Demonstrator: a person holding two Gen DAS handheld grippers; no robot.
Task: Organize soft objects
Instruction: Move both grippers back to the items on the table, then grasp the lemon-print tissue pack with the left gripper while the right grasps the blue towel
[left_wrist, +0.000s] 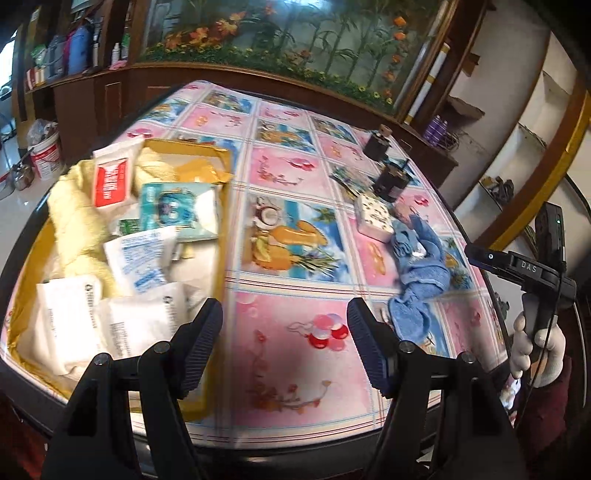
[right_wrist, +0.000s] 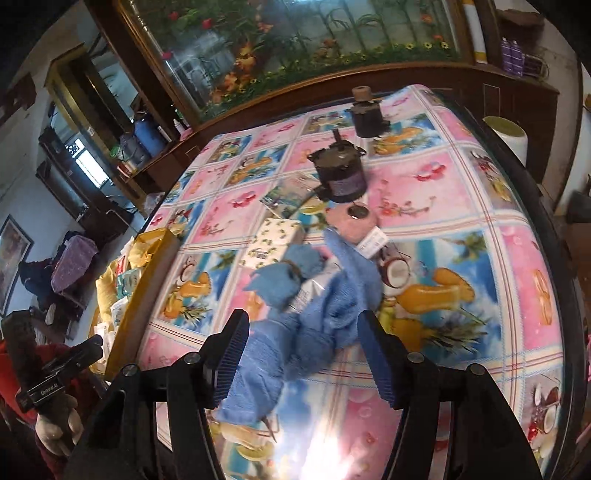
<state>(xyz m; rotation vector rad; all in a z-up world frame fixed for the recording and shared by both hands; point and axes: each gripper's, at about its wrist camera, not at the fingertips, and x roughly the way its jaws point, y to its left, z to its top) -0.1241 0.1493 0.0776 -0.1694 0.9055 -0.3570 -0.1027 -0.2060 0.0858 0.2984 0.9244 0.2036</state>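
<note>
- Spread wide, the right gripper (right_wrist: 301, 356) is held over the crumpled blue terry towel (right_wrist: 325, 314) on the patterned tablecloth (right_wrist: 480, 258).
- Likewise parted and empty, the left gripper (left_wrist: 284, 349) is held beside the gold cardboard box (left_wrist: 223, 229) of white soft packets (left_wrist: 142, 258).

A patterned pink-and-blue tablecloth (right_wrist: 461, 192) covers the table. On it, two dark electric motors (right_wrist: 338, 173) stand near each other toward its far edge. Behind the table runs a wooden cabinet (right_wrist: 517, 96) carrying a long aquarium (right_wrist: 295, 40). A white bucket (left_wrist: 46, 155) sits on the floor left of the table.

Left gripper (left_wrist: 285, 345), right gripper (right_wrist: 302, 352): fingers spread, empty.
</note>
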